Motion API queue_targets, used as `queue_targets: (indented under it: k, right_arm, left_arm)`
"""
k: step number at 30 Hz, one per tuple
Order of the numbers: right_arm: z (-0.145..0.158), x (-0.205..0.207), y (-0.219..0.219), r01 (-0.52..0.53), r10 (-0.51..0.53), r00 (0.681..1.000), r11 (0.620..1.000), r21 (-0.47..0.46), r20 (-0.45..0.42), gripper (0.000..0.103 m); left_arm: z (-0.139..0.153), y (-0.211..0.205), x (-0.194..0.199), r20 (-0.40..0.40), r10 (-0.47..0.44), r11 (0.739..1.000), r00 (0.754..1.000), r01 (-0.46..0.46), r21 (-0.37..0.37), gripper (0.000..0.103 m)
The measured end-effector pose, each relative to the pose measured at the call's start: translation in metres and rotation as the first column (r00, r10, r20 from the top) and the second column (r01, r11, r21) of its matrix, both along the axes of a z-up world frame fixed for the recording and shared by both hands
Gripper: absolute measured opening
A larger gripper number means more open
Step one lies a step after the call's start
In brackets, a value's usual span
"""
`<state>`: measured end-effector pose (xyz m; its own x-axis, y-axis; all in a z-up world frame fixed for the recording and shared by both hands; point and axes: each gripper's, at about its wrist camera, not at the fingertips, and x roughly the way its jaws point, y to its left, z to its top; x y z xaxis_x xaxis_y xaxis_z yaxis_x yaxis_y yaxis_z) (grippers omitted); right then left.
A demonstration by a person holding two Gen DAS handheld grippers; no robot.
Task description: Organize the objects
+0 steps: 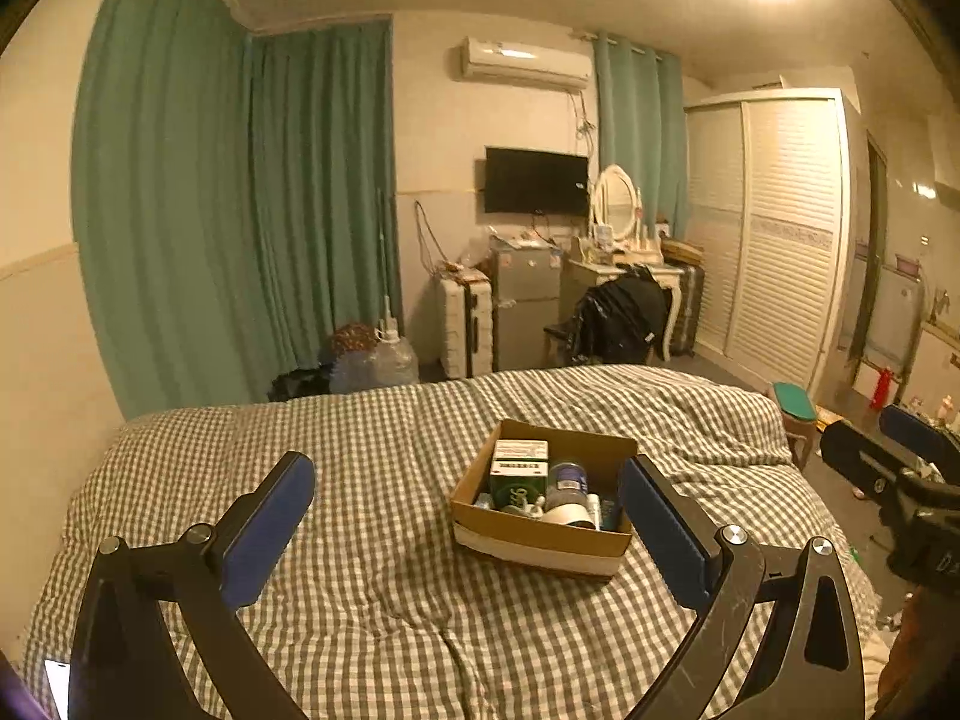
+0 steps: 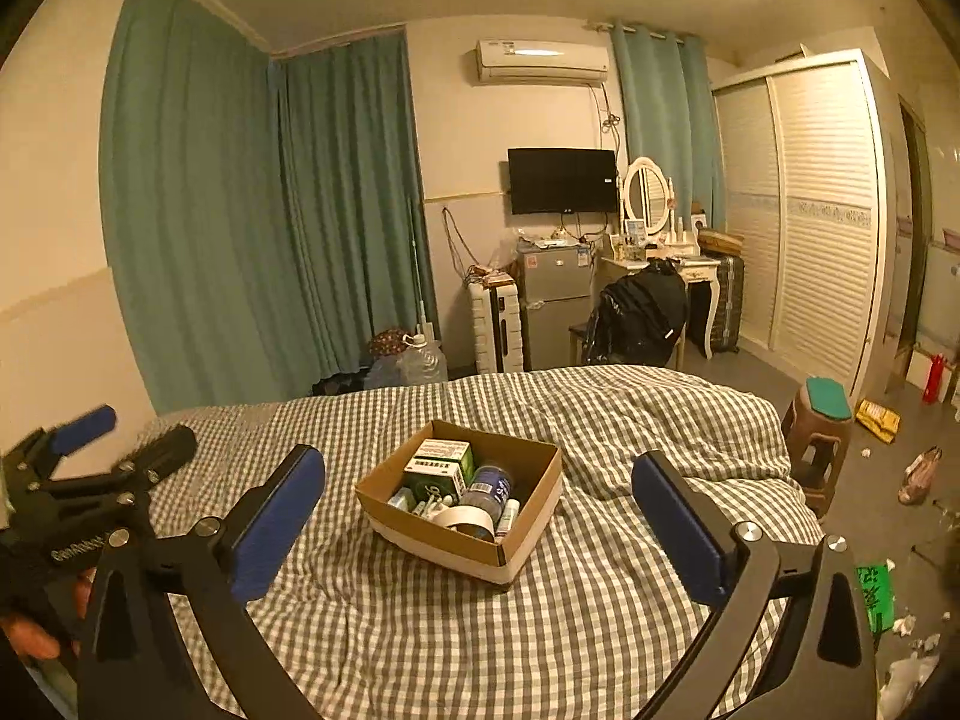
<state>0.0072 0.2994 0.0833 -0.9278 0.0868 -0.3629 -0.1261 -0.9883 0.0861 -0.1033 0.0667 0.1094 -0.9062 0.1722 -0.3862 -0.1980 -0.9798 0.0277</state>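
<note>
Ahead of both grippers, in the middle of the checked bedspread (image 2: 600,600), a shallow cardboard box (image 2: 462,540) is seen, already filled with a green-and-white carton (image 2: 441,468), a dark jar (image 2: 489,489), a roll of white tape (image 2: 462,519) and several small tubes that cannot be told apart. The left gripper (image 1: 468,528) is held with its jaws spread wide and nothing between them, the box lying just beyond and slightly toward its right finger. The right gripper (image 2: 477,531) is likewise spread and empty, the box being framed between its fingers but not touched. The step in hand is judged to be an approach to the box, with nothing yet taken up. One item should be chosen before descent; the carton, standing highest, probably offers the cleanest flat faces. The soft bedding is likely to give under pressure, so the box could be steadied by one gripper while the other lifts straight up.
</note>
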Motion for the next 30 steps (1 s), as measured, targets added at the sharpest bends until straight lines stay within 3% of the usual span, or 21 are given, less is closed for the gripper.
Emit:
queue_targets:
  k: [8,16,30]
  right_arm:
    - [-0.030,-0.023,0.002,0.007,-0.007,0.999,1.000,0.006,0.042,0.103]
    - [-0.054,-0.044,-0.004,-0.001,0.000,0.996,1.000,0.015,0.093,0.103]
    - [-0.066,-0.056,-0.018,-0.015,0.013,0.993,1.000,0.011,0.116,0.103]
  left_arm:
    - [-0.034,-0.014,-0.009,0.029,0.064,0.998,0.998,-0.065,0.006,0.103]
    - [-0.057,-0.019,-0.025,0.082,0.064,0.998,0.995,-0.066,0.021,0.103]
    - [-0.070,-0.027,-0.027,0.113,0.076,0.997,0.991,-0.077,0.006,0.103]
